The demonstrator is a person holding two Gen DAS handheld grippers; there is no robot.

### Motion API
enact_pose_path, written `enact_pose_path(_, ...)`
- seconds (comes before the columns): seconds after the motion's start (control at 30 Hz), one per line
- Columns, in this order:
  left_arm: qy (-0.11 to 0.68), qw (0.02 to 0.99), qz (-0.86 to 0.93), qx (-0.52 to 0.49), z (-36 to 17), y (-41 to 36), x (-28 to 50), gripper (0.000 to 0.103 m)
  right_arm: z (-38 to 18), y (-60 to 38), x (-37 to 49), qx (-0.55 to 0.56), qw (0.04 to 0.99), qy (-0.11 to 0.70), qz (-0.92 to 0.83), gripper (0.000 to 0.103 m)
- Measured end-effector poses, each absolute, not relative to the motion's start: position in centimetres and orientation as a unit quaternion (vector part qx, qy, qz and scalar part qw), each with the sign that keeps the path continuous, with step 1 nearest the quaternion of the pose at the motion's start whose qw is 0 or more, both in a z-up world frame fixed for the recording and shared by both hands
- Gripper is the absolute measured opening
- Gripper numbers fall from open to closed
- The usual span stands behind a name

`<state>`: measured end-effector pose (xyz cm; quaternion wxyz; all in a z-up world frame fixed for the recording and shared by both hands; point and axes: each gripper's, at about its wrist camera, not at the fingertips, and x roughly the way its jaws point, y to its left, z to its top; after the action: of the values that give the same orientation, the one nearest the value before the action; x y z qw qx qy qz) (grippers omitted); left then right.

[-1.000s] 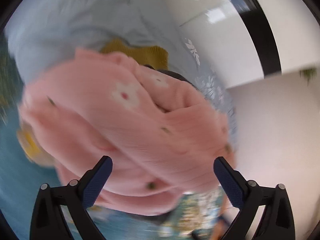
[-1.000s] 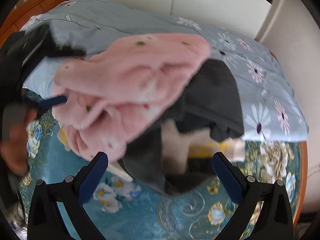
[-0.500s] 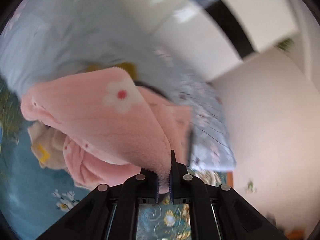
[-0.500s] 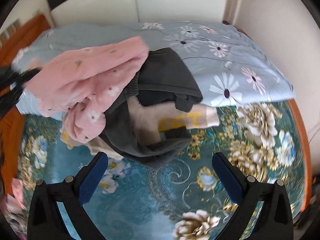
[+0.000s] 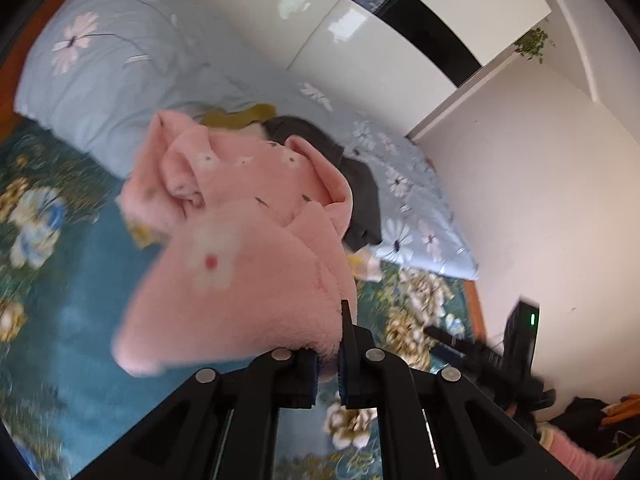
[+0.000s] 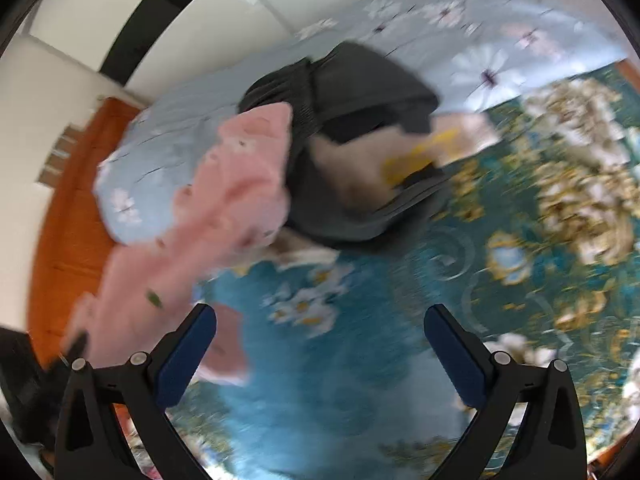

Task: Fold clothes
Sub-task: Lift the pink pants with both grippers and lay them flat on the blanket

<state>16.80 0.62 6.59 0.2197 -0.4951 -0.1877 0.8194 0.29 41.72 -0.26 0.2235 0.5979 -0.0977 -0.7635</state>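
A pink fleece garment (image 5: 240, 248) with white flowers hangs lifted over the bed, and my left gripper (image 5: 328, 364) is shut on its edge. The same pink garment (image 6: 224, 216) trails from the pile toward the lower left in the right wrist view. Behind it lies a heap with a dark grey garment (image 6: 360, 92) and a cream piece with yellow print (image 6: 404, 160). My right gripper (image 6: 320, 356) stands open above the bedspread with nothing between its fingers. It also shows as a blurred dark shape (image 5: 492, 356) at the right of the left wrist view.
The bed has a teal floral bedspread (image 6: 400, 340) and a light blue daisy quilt (image 5: 120, 72) bunched along the far side. A white glossy wardrobe (image 5: 320, 28) and a white wall (image 5: 540, 200) stand behind. An orange wooden bed frame (image 6: 68, 208) edges the bed.
My left gripper went from open to shut on the pink garment's edge and has pulled it up and away from the pile. The right gripper swung sideways and stays open.
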Motion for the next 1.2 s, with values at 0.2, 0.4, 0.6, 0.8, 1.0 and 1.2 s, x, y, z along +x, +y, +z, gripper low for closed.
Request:
enact_pose_path(0.2,-0.201,0.111,0.808,-0.543,3.7,-1.1,23.2,0.007,-2.6,40.2,0.7,0.618,0.297,-0.050,-0.726,0.103)
enact_pose_path(0.4,-0.235,0.007,0.796,-0.557,0.7,-3.5,26.3,0.007,-8.0,38.5,3.3,0.684,0.310,0.016,-0.661,0.103)
enact_pose_path(0.6,-0.289,-0.070,0.785,-0.544,-0.6,-11.0,28.5,0.008,-10.6,34.9,4.4,0.705,0.305,0.046,-0.639,0.102)
enact_pose_path(0.8,-0.320,-0.091,0.762,-0.556,-4.0,-17.0,27.5,0.008,-16.1,32.8,4.0,0.742,0.239,0.033,-0.626,0.080)
enact_pose_path(1.0,-0.320,-0.087,0.739,-0.587,-6.6,-20.8,25.4,0.008,-21.7,32.4,2.9,0.774,0.140,-0.038,-0.616,0.076)
enact_pose_path(1.2,-0.304,-0.074,0.736,-0.600,-6.7,-22.9,24.1,0.008,-24.6,30.0,1.8,0.775,0.092,-0.032,-0.624,0.072)
